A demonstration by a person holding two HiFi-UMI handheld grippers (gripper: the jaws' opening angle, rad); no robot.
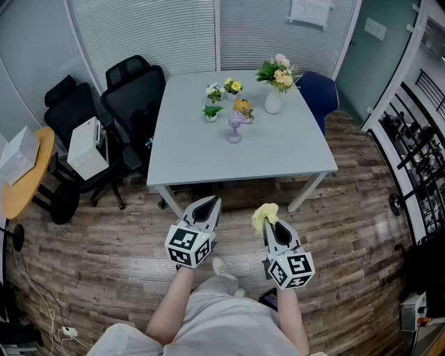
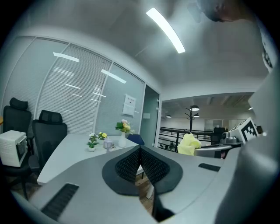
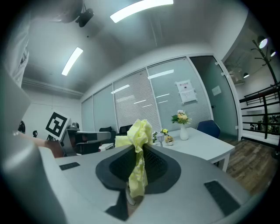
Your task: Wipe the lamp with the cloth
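We held both grippers near level over the wooden floor [image 1: 361, 201], short of the table [image 1: 285, 156]. The left gripper [image 1: 207, 206] carried nothing, its fingers [image 2: 127, 165] pressed together. The right gripper [image 1: 272, 226] had its fingers [image 3: 158, 165] pinching the yellow cloth [image 3: 139, 131], which bunched above the tips and hung down between the pads. The lamp [image 1: 235, 128], small and pale purple, stood upright near the middle of the table, well apart from both grippers. Close behind it stood two potted plants [image 1: 212, 111] and an orange ornament [image 1: 242, 106], with a white vase [image 1: 273, 101] of flowers toward the far right corner. Each gripper's cube bore black-and-white square markers. A white sheet [image 1: 311, 10] hung on the glass wall behind, its print too small for us to read. Black chairs [image 1: 135, 97] stood at the table's left side and a blue chair [image 1: 320, 94] at its far right corner.
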